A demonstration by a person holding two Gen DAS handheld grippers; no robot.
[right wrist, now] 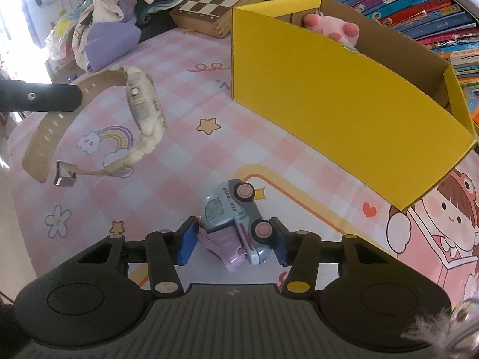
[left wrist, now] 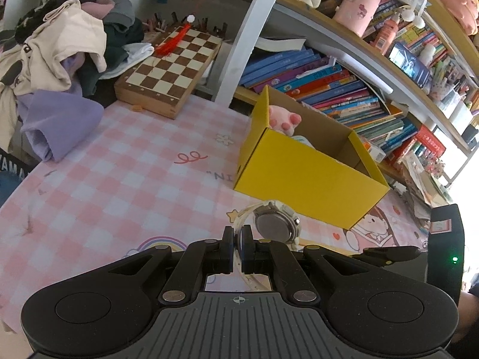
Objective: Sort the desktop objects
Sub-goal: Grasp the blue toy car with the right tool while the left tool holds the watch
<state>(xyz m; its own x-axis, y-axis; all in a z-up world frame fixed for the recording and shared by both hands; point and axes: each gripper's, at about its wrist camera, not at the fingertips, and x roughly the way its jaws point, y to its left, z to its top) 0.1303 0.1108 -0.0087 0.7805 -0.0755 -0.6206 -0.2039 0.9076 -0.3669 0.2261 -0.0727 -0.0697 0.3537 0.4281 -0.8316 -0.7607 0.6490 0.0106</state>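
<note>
The toy truck [right wrist: 236,224] lies tipped on its side on the pink checked mat [right wrist: 185,149], right gripper [right wrist: 232,239] straddling it, pads just at its sides. The left gripper [left wrist: 238,239] is clamped on the watch [left wrist: 277,224] strap, lifted near the yellow box [left wrist: 302,167] holding a pink plush [left wrist: 283,119].
</note>
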